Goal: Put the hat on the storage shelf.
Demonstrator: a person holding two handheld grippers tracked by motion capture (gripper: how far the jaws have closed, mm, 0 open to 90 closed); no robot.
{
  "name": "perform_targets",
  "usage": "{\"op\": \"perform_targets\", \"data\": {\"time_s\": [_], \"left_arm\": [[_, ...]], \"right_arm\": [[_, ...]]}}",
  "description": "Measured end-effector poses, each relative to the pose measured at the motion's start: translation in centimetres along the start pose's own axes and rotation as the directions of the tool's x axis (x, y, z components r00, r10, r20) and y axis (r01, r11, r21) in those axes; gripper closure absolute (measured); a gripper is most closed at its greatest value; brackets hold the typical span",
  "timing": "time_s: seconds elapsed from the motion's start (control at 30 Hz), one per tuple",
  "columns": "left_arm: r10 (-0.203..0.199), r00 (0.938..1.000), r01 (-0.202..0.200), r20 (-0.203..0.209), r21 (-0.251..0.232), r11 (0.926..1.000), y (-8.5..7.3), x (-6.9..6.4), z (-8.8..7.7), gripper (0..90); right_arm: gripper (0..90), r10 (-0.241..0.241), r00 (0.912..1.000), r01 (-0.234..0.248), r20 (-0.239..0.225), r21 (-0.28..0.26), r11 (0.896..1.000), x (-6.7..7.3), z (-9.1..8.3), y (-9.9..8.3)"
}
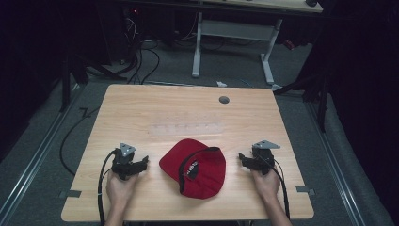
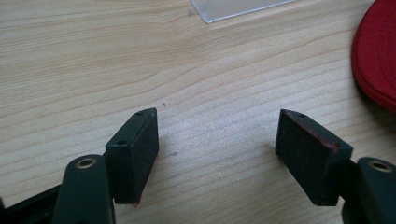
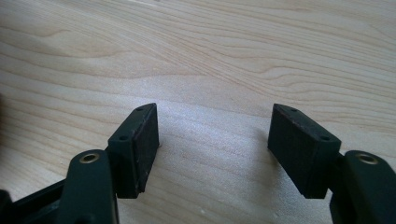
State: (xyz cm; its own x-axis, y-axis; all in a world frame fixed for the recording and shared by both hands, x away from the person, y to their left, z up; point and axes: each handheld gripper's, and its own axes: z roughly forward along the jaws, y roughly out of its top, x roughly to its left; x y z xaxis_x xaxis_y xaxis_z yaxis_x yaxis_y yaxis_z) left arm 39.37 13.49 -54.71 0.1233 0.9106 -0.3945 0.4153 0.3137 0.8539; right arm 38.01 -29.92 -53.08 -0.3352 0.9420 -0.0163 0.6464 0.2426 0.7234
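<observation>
Lying between the two grippers on the wooden counter (image 1: pixel 141 117), the red cap (image 1: pixel 195 167) is resting crown up with its brim pointing toward the left gripper (image 1: pixel 141 164). Both the left gripper and the right gripper (image 1: pixel 242 157) are sitting low on the counter beside it, fingers (image 2: pixel 135 149) spread wide and holding nothing. Closing in well likely means approaching from both sides at once, keeping the fingers low, and pinching the brim edge and the crown's rim squarely.
</observation>
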Motion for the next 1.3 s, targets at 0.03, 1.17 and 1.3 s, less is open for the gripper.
{"op": "perform_targets", "data": {"time_s": [0.03, 1.17, 1.3], "left_arm": [[0.000, 1.0000, 0.000, 0.001, 0.000, 1.0000, 0.00, 0.00, 0.00, 30.3], [0.002, 1.0000, -0.002, 0.003, 0.002, 1.0000, -0.07, -0.11, -0.02, 28.7], [0.002, 1.0000, -0.002, 0.003, 0.002, 1.0000, -0.07, -0.11, -0.02, 28.7]], "right_arm": [[33.8, -0.001, 1.0000, 0.001, 0.000, 0.000, 1.000, 0.00, 0.00, 0.00], [44.5, 0.001, 1.0000, -0.001, 0.000, 0.005, 1.000, -0.03, -0.30, 0.01], [45.2, 0.015, 0.9997, -0.015, -0.017, 0.007, 1.000, -0.05, -0.49, -0.07]]}}
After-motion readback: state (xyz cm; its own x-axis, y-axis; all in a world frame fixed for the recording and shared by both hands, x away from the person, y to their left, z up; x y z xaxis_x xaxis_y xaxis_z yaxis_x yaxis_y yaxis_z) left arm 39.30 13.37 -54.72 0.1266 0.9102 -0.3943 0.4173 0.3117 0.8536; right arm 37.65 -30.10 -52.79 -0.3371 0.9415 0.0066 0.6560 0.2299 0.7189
